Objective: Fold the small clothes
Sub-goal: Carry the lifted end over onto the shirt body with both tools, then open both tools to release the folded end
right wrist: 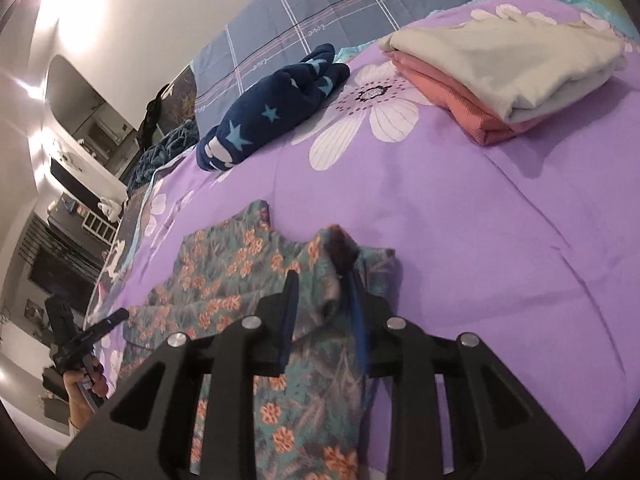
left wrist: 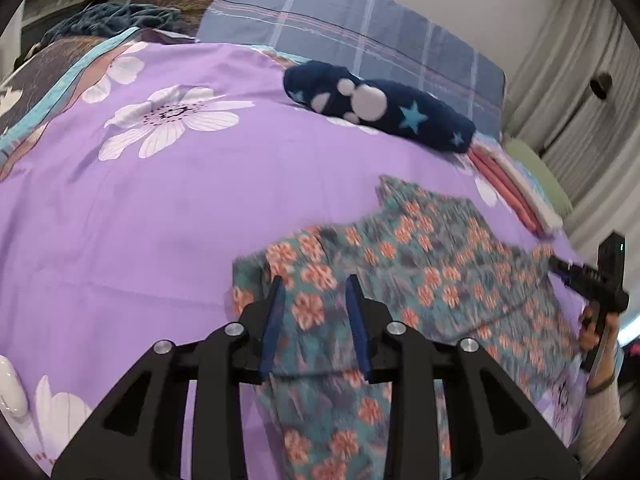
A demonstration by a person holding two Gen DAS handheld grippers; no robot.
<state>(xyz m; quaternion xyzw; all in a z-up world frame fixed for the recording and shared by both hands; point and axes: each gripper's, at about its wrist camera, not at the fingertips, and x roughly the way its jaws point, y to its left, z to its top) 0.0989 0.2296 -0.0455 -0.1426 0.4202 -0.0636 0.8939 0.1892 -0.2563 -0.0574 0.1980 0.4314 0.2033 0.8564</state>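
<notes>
A small teal garment with orange flowers (left wrist: 420, 272) lies partly folded on the purple flowered bedspread (left wrist: 160, 208); it also shows in the right wrist view (right wrist: 224, 276). My left gripper (left wrist: 314, 288) is open, its blue-padded fingers straddling the garment's near left edge, fabric between them. My right gripper (right wrist: 324, 280) is open too, with a bunched fold of the garment between its fingers; it shows in the left wrist view at the garment's far right side (left wrist: 560, 266). The left gripper appears at the left in the right wrist view (right wrist: 116, 316).
A folded stack, beige on salmon pink (right wrist: 508, 76), lies at the right of the bed. A rolled navy fleece with stars (right wrist: 272, 112) lies near the blue plaid pillow (left wrist: 360, 36). A dark teal blanket (left wrist: 116, 20) lies far left. Curtains (left wrist: 588, 92) hang right.
</notes>
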